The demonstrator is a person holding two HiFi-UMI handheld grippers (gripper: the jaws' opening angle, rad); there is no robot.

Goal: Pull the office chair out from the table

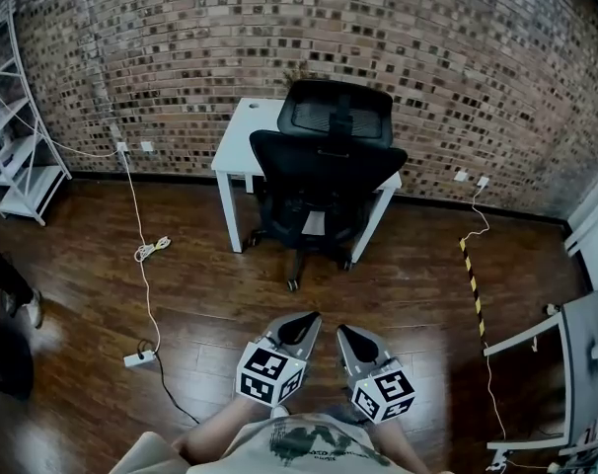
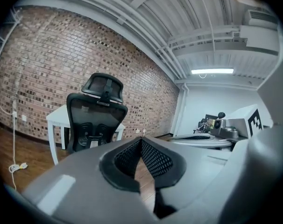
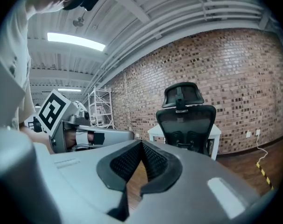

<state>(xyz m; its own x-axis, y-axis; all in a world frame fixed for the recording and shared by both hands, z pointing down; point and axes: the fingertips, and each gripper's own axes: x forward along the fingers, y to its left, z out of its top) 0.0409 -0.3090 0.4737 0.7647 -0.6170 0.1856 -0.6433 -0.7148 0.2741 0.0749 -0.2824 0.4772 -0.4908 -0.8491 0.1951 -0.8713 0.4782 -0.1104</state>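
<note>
The black office chair [image 1: 324, 171] stands pushed in at the white table [image 1: 238, 131], its mesh backrest and headrest turned toward the person and its seat tucked against the table's front edge. Its wheeled base rests on the dark wooden floor [image 1: 398, 284] just in front of the table legs. Table and chair stand against a brick wall [image 1: 181, 47].

Both grippers hang low at the near edge of the head view, side by side and well apart from the chair, pointing toward it. The left gripper [image 1: 311, 317] is clenched: its two mesh-textured pads meet at the tip with nothing between them. The right gripper [image 1: 344, 331] is likewise closed on itself, tips touching, empty. In each gripper view the chair shows beyond the closed jaws, backrest facing the camera.

To the left of the table a white cable [image 1: 141, 265] runs down from the wall across the floor to a power strip [image 1: 139, 358]. A white metal shelf [image 1: 18, 136] stands in the far left corner. Right of the chair a strip of yellow-and-black tape [image 1: 472, 284] lies on the floor, and a white frame [image 1: 536, 336] stands at the right edge.
</note>
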